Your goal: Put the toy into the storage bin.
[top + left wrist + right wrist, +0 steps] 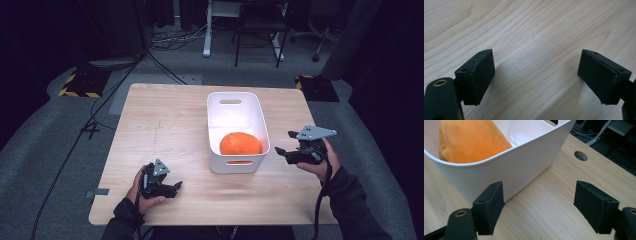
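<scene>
orange cushion (240,143) in bin (234,106), left of right hand-held gripper (286,148)

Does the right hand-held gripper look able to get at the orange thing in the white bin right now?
Probably yes: the right hand-held gripper is open beside the white bin, whose top is open, so the orange cushion is reachable from above.

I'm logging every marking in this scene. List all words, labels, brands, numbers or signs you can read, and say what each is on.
No readable text.
The white bin, the orange soft thing in it, the wooden table and both grippers, left and right, bear no lettering.
The yellow-and-black hazard stripes on the floor plates are a warning pattern, not words.
</scene>
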The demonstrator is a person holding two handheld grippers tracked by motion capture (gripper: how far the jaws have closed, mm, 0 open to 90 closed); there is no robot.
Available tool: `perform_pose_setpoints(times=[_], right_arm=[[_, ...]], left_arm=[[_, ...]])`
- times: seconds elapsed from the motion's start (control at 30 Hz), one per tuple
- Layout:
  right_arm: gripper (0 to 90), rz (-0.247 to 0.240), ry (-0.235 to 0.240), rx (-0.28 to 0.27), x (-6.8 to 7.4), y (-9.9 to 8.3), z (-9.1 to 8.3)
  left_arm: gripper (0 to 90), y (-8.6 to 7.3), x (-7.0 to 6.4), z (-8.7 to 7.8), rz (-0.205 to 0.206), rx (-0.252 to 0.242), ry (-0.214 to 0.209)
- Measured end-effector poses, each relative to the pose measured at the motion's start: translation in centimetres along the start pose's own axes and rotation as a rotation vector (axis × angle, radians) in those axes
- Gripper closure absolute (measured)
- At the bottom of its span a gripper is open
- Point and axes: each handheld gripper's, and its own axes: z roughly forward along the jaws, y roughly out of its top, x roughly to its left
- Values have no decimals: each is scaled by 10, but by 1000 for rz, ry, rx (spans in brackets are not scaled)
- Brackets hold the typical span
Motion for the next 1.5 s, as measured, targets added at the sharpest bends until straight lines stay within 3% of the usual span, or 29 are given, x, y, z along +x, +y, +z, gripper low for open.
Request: perform_pose_setpoints(times=[0.93,1.5], right_arm=[[238,-13,28,89,14,-37,15],[233,52,48,106,19,-71,12]], left_arm=[[146,0,0,0,1,0,3],[146,0,0,0,1,-1,2]])
